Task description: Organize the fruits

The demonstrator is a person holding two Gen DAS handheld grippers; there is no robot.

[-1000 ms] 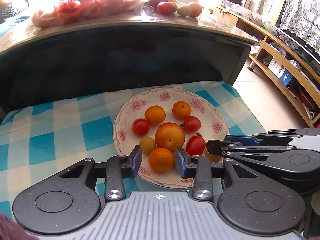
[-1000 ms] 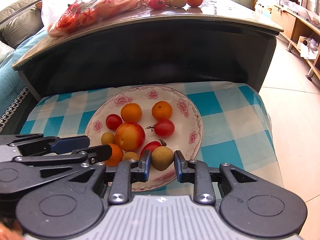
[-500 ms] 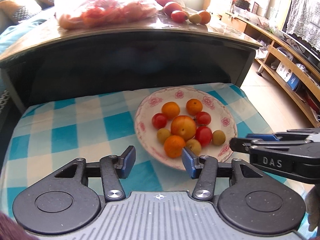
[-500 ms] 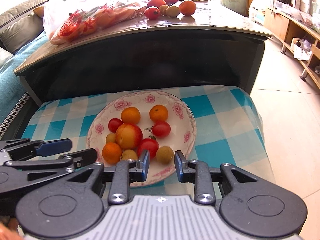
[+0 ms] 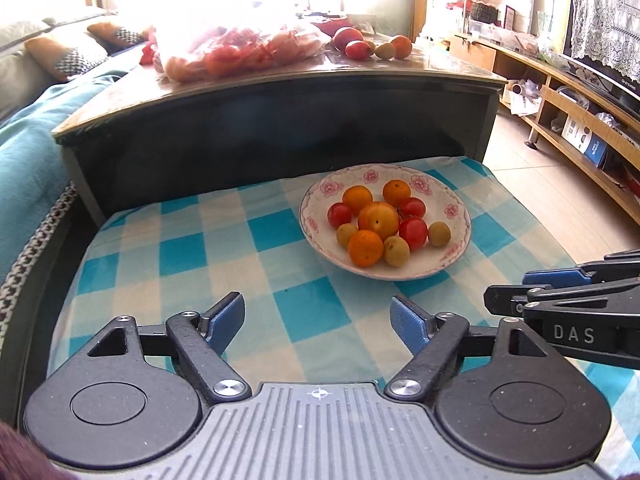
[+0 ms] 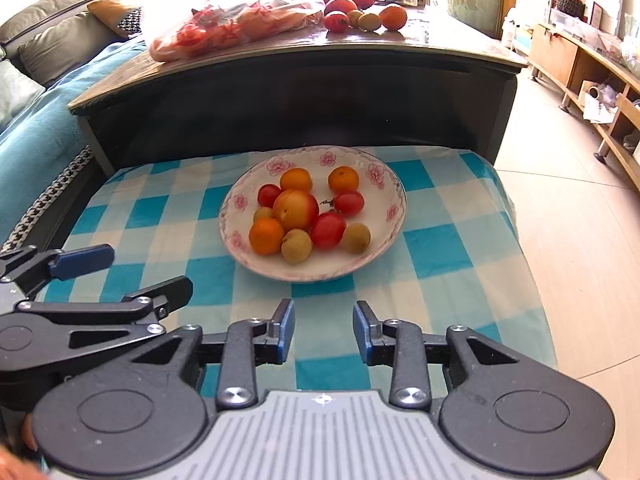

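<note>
A white flowered plate [image 5: 452,248] [image 6: 384,236] on a blue-checked cloth holds several fruits: oranges, red tomatoes, a peach [image 5: 378,220] [image 6: 295,209] and small yellow-green fruits. My left gripper [image 5: 317,318] hovers over the cloth in front of the plate, its jaws opening wide with nothing between them. My right gripper [image 6: 324,330] hangs in front of the plate too, jaws opening a little, nothing between them. More loose fruit [image 5: 368,45] [image 6: 362,16] lies on the wooden table behind.
A dark wooden coffee table [image 5: 280,80] rises just behind the cloth, carrying a plastic bag of red and orange produce [image 5: 236,50] [image 6: 232,26]. A teal sofa [image 5: 28,140] lies to the left, tiled floor and a wooden shelf unit [image 5: 576,92] to the right.
Both grippers have drawn back from the plate. The left let go of an orange and the right a small yellow-green fruit, both left on the plate. The left jaws spread wide.
</note>
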